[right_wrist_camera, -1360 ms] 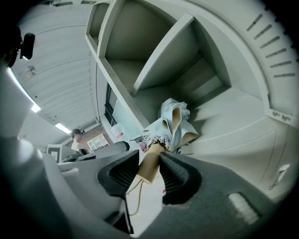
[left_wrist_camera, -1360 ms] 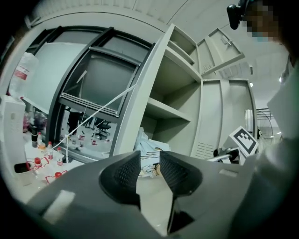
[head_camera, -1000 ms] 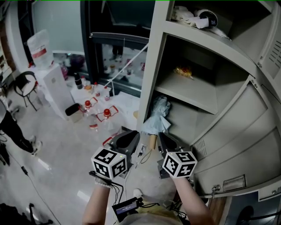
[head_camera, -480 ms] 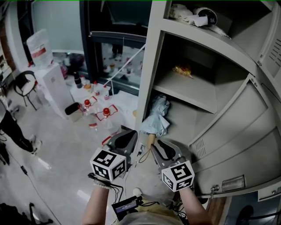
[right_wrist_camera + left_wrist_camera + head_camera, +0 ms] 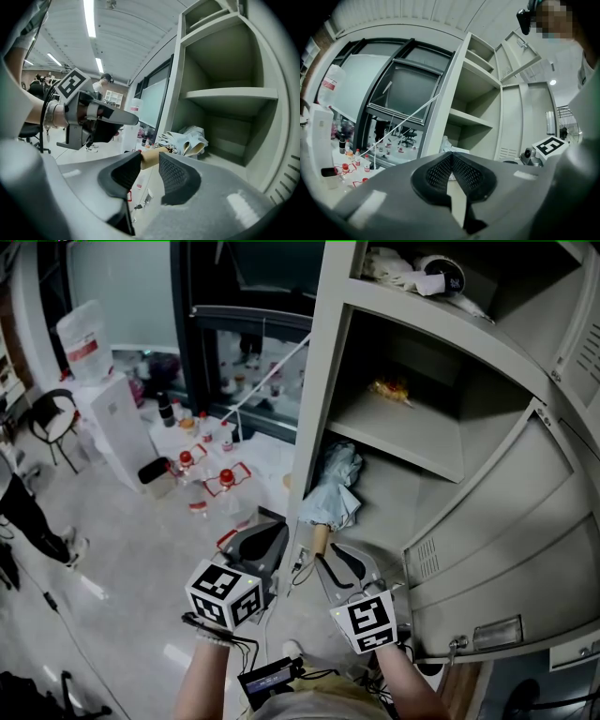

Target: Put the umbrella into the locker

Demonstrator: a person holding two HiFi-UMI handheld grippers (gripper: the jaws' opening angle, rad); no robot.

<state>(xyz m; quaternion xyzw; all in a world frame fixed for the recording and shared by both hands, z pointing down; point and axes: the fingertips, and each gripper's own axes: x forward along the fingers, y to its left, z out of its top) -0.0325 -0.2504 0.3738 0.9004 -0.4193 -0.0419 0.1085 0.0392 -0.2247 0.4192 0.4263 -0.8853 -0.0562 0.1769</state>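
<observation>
Hovering nearest me, the left gripper is pinched together on nothing. Beside it, the right gripper has just been opening its jaws. The wooden handle sits between them, seemingly unsqueezed. Beyond, the folded pale-blue umbrella lies at the front left corner of the locker's lower compartment.

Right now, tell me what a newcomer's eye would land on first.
The tall grey locker stands open at right, a pale blue umbrella lying in its lower compartment with the wooden handle poking out. The right tongs, which have just been opening, frame that handle's end. Red-capped bottles clutter the floor at left.
</observation>
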